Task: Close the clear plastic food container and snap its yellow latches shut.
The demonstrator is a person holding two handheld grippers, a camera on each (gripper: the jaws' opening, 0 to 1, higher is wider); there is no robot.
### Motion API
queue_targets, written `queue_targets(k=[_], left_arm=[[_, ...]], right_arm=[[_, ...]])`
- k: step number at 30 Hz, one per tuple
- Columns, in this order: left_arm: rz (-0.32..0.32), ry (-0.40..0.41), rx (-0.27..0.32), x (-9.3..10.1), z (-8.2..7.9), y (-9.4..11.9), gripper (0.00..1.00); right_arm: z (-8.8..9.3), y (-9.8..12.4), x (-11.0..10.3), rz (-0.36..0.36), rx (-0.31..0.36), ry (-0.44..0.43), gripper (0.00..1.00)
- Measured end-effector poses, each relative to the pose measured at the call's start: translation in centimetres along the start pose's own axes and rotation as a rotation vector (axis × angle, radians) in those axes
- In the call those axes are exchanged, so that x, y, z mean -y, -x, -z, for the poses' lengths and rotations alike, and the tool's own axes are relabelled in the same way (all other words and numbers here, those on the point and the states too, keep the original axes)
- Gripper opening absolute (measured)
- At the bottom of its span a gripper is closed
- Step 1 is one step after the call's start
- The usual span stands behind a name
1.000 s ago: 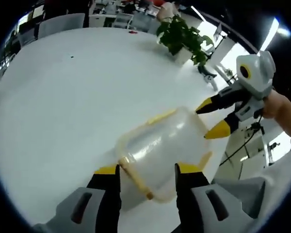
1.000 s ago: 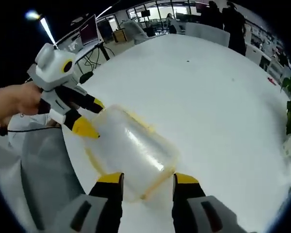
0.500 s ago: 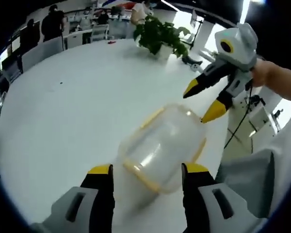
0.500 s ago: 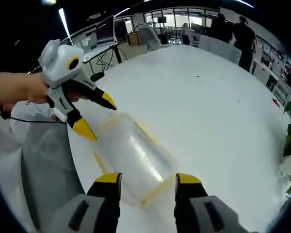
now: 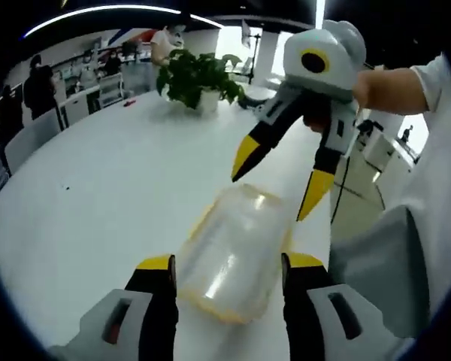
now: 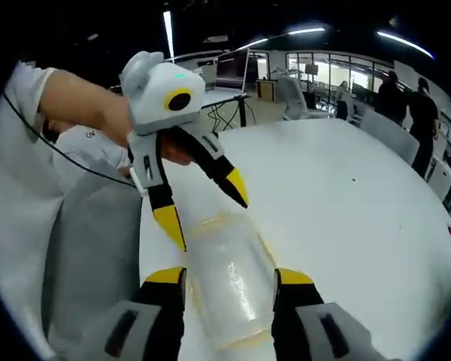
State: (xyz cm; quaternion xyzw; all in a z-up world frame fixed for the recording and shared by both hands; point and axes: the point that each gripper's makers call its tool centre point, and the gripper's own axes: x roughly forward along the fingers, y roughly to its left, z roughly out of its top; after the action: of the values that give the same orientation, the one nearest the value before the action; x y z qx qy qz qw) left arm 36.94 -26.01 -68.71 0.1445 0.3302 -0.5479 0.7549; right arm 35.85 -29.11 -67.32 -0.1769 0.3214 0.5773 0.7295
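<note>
Seen along the left gripper (image 5: 225, 265): jaws spread wide at 6 o'clock, straddling the near end of the clear container (image 5: 229, 256) without clamping it, container lying on the white table (image 5: 98, 195) just past the tips. At 12 to 1 o'clock above the container, right gripper (image 5: 274, 180) pointing down, jaws parted wide, tips hanging over the far end, apart from the plastic as far as can be told. Plant (image 5: 195, 75) at 11 o'clock, far across the table. Seen along the right gripper (image 6: 229, 278): same wide spread at 6 o'clock, container (image 6: 229, 282) between the tips, nothing gripped. At 10 to 11 o'clock, left gripper (image 6: 207, 214) angled down, open, tips over the far end. Container apparently lidded, yellow rim (image 6: 244, 340) running round the near edge; latches not told apart from the rim, too blurred to judge whether snapped or loose. Judged from this: lid probably seated, latching not confirmed, pressing of latches at the ends likely left to do.
</note>
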Motion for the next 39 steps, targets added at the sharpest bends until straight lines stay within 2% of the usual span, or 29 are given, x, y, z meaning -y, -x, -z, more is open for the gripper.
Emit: queue_targets(k=[2,4,6,10,13,15,17,20,21,24,29,31,34,36,39], left_arm=[[0.02,-0.044,0.01,0.5,-0.5,-0.2,0.51],[0.029,-0.053,0.013,0.7,-0.7,-0.5,0.45],[0.055,-0.061,0.018,1.1,-0.9,-0.9,0.39],[0.065,-0.088,0.015,1.3,-1.0,-1.6,0.33],[0.085,-0.123,0.009,1.7,-1.1,-2.2,0.3],[0.097,-0.131,0.01,1.9,-1.0,-2.5,0.3],[0.092,-0.158,-0.003,1.7,-0.8,-2.8,0.31],[0.109,-0.162,-0.017,1.9,-0.4,-3.1,0.31],[0.115,-0.186,-0.033,2.1,-0.1,-3.3,0.31],[0.135,-0.21,-0.058,3.0,0.6,-3.5,0.31],[0.161,-0.248,-0.092,4.5,1.6,-4.0,0.34],[0.134,-0.306,-0.092,4.3,1.5,-4.1,0.35],[0.101,-0.324,-0.1,3.8,1.4,-4.1,0.38],[0.081,-0.347,-0.098,3.3,1.3,-4.1,0.4],[0.083,-0.352,-0.118,3.2,1.6,-4.0,0.4]], right_arm=[[0.1,-0.4,0.0,-0.011,-0.017,0.056,0.44],[0.3,-0.7,0.0,-0.019,-0.038,0.118,0.42],[0.8,-1.2,0.3,-0.024,-0.06,0.123,0.41],[1.5,-1.6,0.7,-0.031,-0.094,0.149,0.39],[1.4,-1.9,0.2,-0.088,-0.083,0.153,0.39],[1.4,-2.2,0.0,-0.11,-0.08,0.147,0.4],[2.0,-2.5,0.5,-0.1,-0.115,0.198,0.4],[2.3,-2.8,0.8,-0.111,-0.132,0.201,0.41],[2.2,-2.8,1.0,-0.106,-0.136,0.219,0.41],[2.2,-3.1,1.6,-0.1,-0.146,0.226,0.4],[2.0,-3.7,3.1,-0.078,-0.152,0.214,0.44],[2.0,-3.8,3.4,-0.078,-0.163,0.216,0.47],[2.0,-3.7,3.0,-0.117,-0.174,0.224,0.47],[2.3,-3.8,2.7,-0.145,-0.199,0.242,0.52],[3.1,-4.4,2.4,-0.18,-0.25,0.246,0.66]])
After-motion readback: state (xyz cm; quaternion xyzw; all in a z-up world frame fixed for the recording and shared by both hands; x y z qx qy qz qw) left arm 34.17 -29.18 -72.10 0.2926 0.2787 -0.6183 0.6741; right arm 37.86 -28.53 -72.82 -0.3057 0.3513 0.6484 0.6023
